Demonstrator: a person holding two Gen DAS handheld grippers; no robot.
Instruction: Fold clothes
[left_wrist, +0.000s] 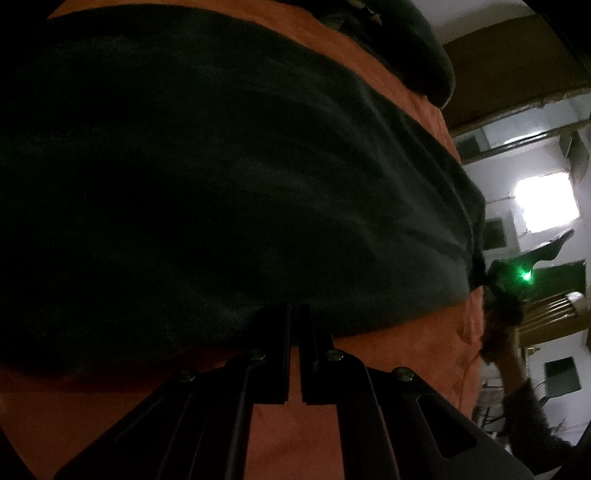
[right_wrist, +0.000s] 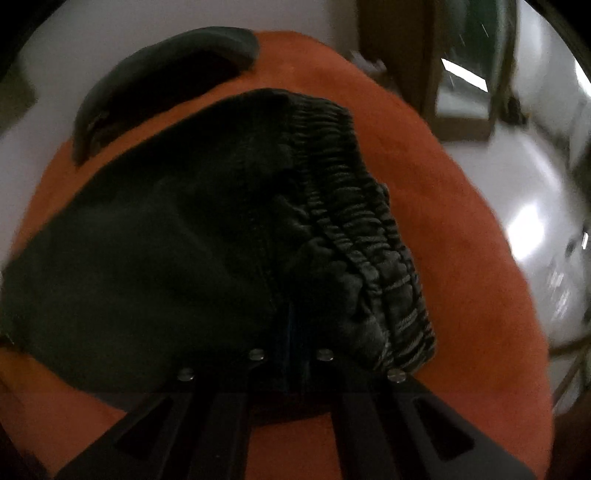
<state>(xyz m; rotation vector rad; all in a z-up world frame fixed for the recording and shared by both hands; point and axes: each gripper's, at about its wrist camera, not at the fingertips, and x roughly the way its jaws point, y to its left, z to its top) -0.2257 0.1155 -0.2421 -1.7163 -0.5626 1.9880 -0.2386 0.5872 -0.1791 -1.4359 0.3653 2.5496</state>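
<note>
Fold in progress: both claws at the near edge of the dark trousers on the orange cloth.

The left claw (left_wrist: 294, 314) has its fingers pressed together, with the tips at the near hem of the dark trousers (left_wrist: 229, 192); whether fabric sits between them cannot be told. The right claw (right_wrist: 291, 332) has its tips buried under the fabric just left of the elastic waistband (right_wrist: 354, 221), so its state cannot be told. The trousers lie directly ahead of both claws, flat on the orange cloth (right_wrist: 461, 258), which covers the table. A second dark garment (right_wrist: 166, 85) rests beyond them, at the far left of the right claw. Judgement: the trousers appear flattened and possibly halved lengthwise. The crosswise fold remains, and the second garment's state is unclear.
</note>
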